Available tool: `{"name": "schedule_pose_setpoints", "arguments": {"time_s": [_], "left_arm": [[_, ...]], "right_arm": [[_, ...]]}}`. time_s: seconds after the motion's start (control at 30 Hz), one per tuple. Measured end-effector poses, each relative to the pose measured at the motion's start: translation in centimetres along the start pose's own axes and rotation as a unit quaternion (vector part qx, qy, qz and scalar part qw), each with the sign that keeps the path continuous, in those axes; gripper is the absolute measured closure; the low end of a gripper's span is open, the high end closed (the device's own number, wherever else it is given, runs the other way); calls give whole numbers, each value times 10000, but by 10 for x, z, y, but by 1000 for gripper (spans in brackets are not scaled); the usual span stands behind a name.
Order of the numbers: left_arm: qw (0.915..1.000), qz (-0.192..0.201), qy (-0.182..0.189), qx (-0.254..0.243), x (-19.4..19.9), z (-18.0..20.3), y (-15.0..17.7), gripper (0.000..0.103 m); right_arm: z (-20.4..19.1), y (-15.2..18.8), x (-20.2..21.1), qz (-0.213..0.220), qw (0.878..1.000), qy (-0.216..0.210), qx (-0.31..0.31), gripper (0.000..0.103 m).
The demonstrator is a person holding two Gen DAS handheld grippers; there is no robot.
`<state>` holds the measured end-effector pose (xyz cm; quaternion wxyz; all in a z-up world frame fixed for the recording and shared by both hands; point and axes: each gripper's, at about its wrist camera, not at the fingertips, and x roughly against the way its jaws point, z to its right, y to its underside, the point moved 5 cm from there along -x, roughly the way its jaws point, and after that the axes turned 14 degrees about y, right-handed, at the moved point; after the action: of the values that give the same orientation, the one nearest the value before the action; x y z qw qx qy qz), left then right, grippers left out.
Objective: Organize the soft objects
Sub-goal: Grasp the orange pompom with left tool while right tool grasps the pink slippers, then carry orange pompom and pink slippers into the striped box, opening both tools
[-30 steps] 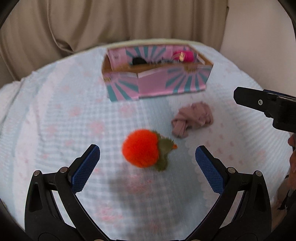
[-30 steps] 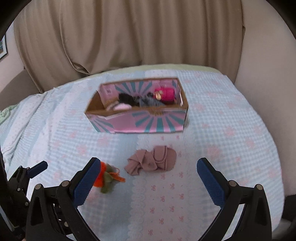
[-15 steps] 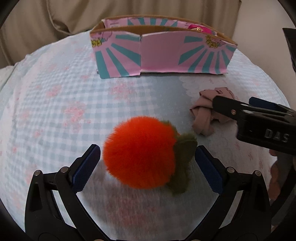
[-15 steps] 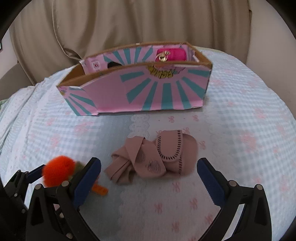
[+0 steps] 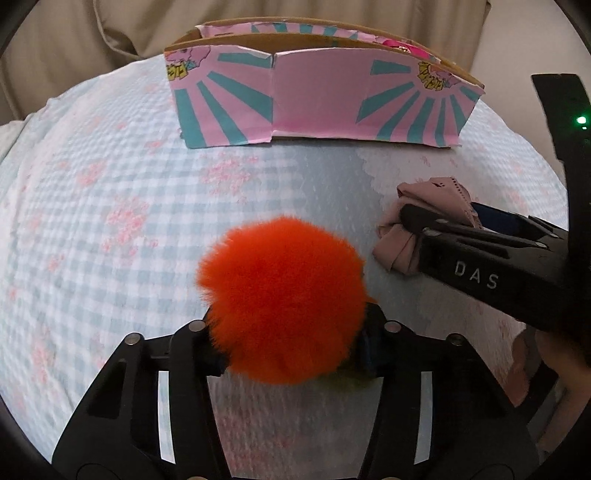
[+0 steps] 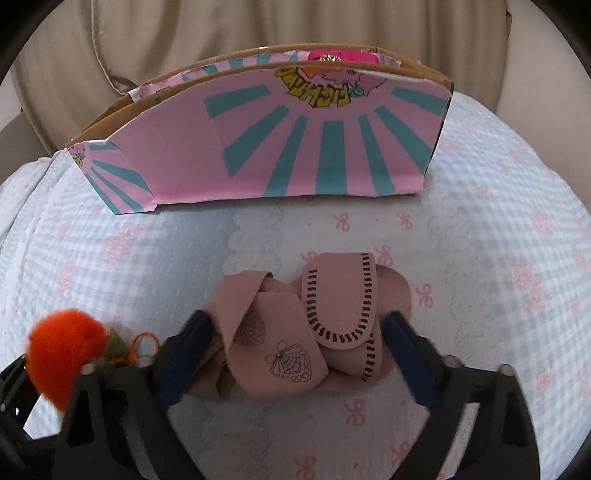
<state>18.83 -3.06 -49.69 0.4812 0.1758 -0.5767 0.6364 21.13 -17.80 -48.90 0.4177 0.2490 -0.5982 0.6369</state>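
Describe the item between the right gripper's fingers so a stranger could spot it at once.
Find the pink and teal box standing on the checked blue blanket. In front of it lies a dusty-pink cloth bundle, with the right gripper closing around it. Unlike the fluffy orange pom-pom to its left, it is flat folded fabric with dark dashed edging and printed heart shapes.

Bed [image 6: 498, 229] fills lower field — pale blue-and-white gingham cover, puckered weave, pink bow and flower prints, white lace-edged strip running 12 to 6 through middle. Beige curtain [image 6: 229, 33] hangs in folds at 12, behind far edge of bed. Plain cream wall [image 6: 543, 62] at 1–2. Light soft, even — no hard shadows.
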Motion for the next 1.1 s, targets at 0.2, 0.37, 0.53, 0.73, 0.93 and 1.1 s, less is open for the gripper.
{"name": "schedule_pose_setpoints", "arguments": {"time_s": [0.2, 0.37, 0.53, 0.73, 0.93, 1.1], "left_arm": [[10000, 31, -20, 72, 2, -4, -9, 61], [9999, 87, -64, 55, 9, -6, -14, 61], [9998, 153, -87, 49, 21, -4, -21, 61], [9995, 305, -108, 69, 47, 4, -35, 61], [9988, 443, -197, 71, 87, 19, -58, 62], [9979, 557, -294, 156, 134, 37, -83, 61]], "right_arm": [[11, -3, 5, 21, 9998, 108, -178, 64], [15, -6, 15, 111, 9996, 46, -271, 73], [17, -10, 26, 177, 9993, 9, -322, 74], [28, -22, 47, 219, 9988, 7, -445, 74], [44, -37, 88, 327, 9982, 14, -504, 74], [60, -53, 138, 423, 9978, -38, -502, 74]]}}
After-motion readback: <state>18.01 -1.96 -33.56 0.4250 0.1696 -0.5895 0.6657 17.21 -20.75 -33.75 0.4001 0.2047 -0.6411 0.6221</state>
